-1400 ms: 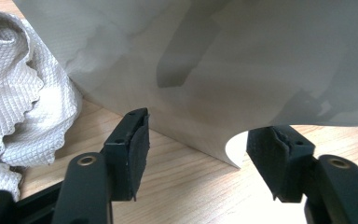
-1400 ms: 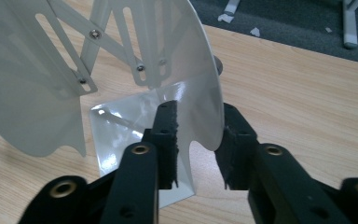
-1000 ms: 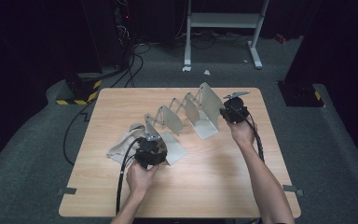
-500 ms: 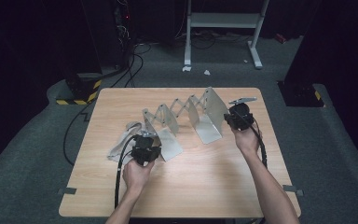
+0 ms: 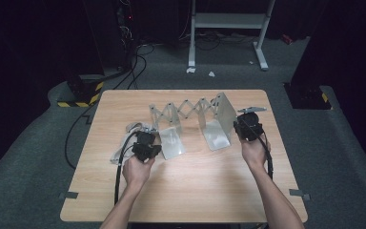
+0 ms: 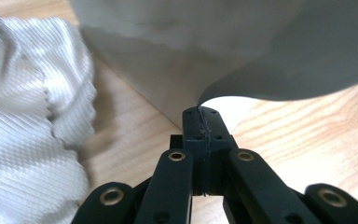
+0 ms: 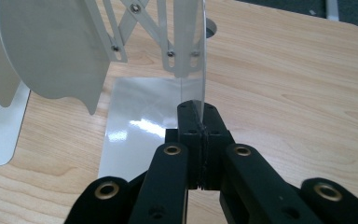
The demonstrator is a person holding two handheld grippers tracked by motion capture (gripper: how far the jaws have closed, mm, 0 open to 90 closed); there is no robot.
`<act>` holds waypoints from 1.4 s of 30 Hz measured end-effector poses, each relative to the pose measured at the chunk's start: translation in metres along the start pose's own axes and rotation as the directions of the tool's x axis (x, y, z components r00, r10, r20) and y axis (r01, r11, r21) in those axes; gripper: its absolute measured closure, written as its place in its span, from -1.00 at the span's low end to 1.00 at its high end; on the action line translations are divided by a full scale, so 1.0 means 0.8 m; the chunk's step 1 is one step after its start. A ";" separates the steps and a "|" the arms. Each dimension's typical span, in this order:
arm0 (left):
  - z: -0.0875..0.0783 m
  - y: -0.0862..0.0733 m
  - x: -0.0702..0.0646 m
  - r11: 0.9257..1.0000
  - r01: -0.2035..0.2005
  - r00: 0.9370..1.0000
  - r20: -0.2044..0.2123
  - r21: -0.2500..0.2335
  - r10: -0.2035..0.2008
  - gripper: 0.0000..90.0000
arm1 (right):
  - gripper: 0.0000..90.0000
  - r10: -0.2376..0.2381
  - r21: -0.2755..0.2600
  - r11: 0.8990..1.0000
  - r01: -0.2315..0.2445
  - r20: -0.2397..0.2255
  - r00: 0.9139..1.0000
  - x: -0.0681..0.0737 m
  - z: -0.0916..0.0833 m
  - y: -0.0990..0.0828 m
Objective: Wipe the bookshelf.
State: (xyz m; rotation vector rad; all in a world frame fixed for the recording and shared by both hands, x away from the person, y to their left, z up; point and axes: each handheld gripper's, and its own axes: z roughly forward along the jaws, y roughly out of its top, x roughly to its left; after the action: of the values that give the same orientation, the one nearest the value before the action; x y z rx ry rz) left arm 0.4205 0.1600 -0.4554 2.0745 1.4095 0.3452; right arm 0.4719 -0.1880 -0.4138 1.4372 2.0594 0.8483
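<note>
Grippers pinching both end plates: left gripper (image 5: 153, 149) on the near-left plate (image 5: 171, 142), right gripper (image 5: 239, 128) on the right plate (image 5: 223, 114). Expanding metal bookend rack (image 5: 187, 109) partly stretched across desk (image 5: 195, 191); further pulling apart probably left.

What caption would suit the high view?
Two hand-held grippers, left gripper and right gripper, grip the end plates of an expanding metal bookend rack.

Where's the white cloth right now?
High view: the white cloth lies on the table's left half, just left of the left tongs and the bookend's left plate.

Cloth (image 5: 124, 143) on table (image 5: 195, 195), left of extending rack (image 5: 190, 119).
</note>
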 end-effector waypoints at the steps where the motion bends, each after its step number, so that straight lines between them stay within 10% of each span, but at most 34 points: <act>1: 0.000 0.002 0.004 1.000 0.005 1.000 0.002 0.003 -0.005 0.99 | 1.00 0.009 0.001 1.000 -0.009 0.000 1.000 0.000 -0.001 -0.001; 22: -0.002 0.020 0.061 0.998 0.064 0.997 -0.042 0.025 -0.063 0.99 | 1.00 0.070 -0.015 0.997 -0.069 0.035 0.997 0.008 -0.012 -0.014; 35: -0.001 0.013 0.061 0.998 0.056 0.998 -0.032 0.015 -0.056 0.98 | 0.92 0.058 -0.039 0.998 -0.058 0.000 0.998 0.022 -0.016 -0.022; 42: -0.003 -0.013 0.068 0.997 0.082 0.994 -0.072 0.012 -0.081 0.24 | 0.36 0.006 -0.029 1.000 -0.008 -0.074 0.997 0.022 -0.012 -0.043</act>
State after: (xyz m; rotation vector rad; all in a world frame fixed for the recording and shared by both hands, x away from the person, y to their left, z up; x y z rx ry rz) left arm 0.4336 0.2132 -0.4658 2.0277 1.5388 0.3794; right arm 0.4374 -0.1819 -0.4326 1.4181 2.0882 0.9430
